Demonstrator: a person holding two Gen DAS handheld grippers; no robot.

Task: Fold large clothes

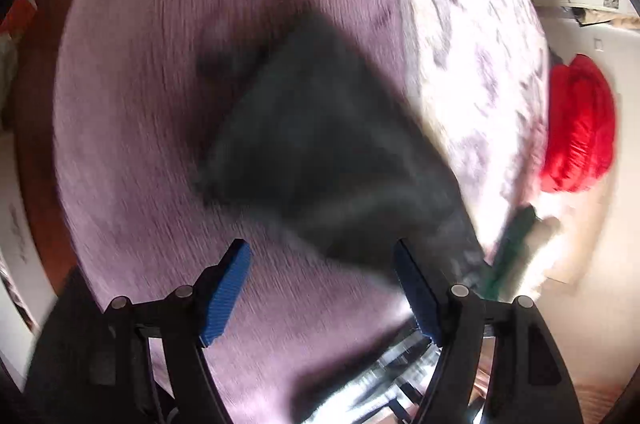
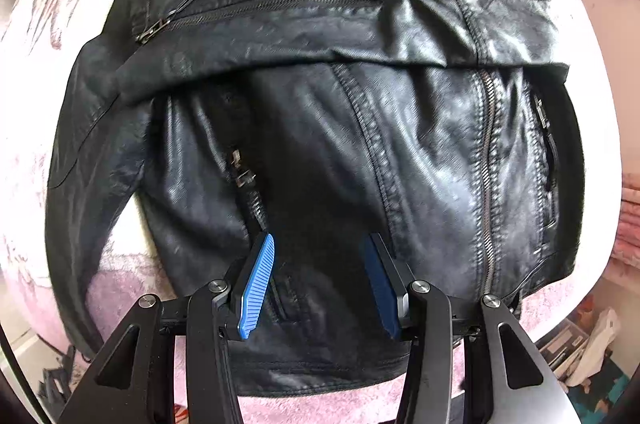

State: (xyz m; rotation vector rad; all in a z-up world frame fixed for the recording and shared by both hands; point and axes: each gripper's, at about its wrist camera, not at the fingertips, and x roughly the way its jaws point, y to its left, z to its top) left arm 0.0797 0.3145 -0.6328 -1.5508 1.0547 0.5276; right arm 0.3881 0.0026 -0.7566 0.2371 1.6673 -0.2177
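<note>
Blurred black jacket [image 1: 320,144], collar cropped

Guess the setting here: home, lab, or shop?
Probably a home bedroom. A black leather jacket lies on a pink fuzzy bedspread with a floral-patterned cover alongside, and a red bundled cloth sits at the edge.

Jacket [image 2: 320,128] flat on bed cover [image 2: 132,276], one sleeve [image 2: 288,28] folded across jacket's chest. Right gripper [image 2: 318,284] over jacket's hem, apart from it. Bundled garment [image 1: 578,128] beyond jacket, off bed cover's far edge. Left gripper [image 1: 322,288] beside jacket, over bed cover.
</note>
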